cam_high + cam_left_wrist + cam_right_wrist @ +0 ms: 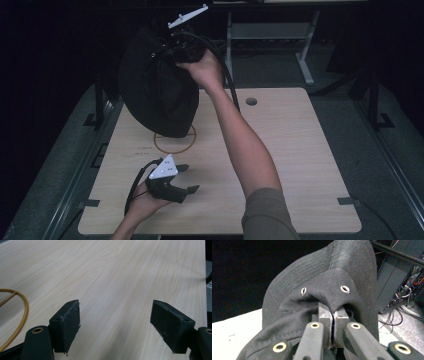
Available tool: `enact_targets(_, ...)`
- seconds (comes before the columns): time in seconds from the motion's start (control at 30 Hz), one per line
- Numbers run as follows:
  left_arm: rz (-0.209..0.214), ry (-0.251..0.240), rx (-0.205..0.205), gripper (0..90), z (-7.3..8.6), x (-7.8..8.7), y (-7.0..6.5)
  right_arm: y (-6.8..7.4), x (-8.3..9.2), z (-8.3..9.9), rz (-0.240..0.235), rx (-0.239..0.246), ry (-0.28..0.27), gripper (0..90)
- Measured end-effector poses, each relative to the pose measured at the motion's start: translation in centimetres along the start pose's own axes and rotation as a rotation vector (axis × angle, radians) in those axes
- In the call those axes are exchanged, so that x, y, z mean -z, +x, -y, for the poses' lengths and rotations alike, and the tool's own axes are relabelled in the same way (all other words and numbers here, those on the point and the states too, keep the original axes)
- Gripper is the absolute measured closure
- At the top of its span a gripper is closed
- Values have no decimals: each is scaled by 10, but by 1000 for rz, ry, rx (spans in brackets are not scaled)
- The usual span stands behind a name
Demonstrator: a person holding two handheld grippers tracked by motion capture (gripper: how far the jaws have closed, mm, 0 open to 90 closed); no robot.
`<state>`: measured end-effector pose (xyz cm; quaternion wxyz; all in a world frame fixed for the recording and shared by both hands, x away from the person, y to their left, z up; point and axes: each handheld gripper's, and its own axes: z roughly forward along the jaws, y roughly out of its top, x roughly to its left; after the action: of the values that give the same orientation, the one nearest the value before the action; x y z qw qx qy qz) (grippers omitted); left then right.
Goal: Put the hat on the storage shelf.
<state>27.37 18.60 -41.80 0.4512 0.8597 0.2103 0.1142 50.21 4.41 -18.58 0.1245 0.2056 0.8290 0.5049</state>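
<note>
Two grippers, one busy. Near edge: left gripper (186, 179) idle just above the table (300, 165), jaws wide apart, nothing btwn them. Farther back: right gripper (333, 326) clamped tight on a fold of the black bucket hat (157, 90), held up w/ its lower edge over the gold ring mark (174, 141). Pick-up looks done; setting it down is prob. what's left.

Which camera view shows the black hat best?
The high view: the whole black hat hangs from the right claw above the table. The right gripper view shows pinched fabric and eyelets close up.
</note>
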Motion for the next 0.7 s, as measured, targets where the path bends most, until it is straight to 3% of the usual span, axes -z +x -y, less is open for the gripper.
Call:
enact_targets(0.27, 7, 5, -3, 234, -1, -1, 0, -2, -33, -9, 9, -4, 70, 857)
enact_targets(0.3, 8, 5, -4, 233, -1, -1, -1, -2, -38, -10, 16, -5, 77, 819)
enact_targets(0.33, 9, 11, -10, 233, -1, -1, -2, -2, -46, -11, 19, -34, 71, 718)
enact_targets(0.37, 9, 11, -10, 233, -1, -1, -2, -2, -46, -11, 19, -34, 71, 718)
enact_targets(0.4, 12, 14, -14, 233, -1, -1, -2, -1, -52, -8, 21, -41, 89, 646)
enact_targets(0.5, 16, 18, -18, 233, -1, -2, -5, -2, -52, -4, 18, -44, 110, 592)
enact_targets(0.53, 19, 19, -21, 233, -1, -2, -5, -3, -46, 1, 9, -74, 96, 567)
enact_targets(0.7, 21, 18, -21, 233, -1, -3, -6, -9, -24, 17, 7, -76, 79, 513)
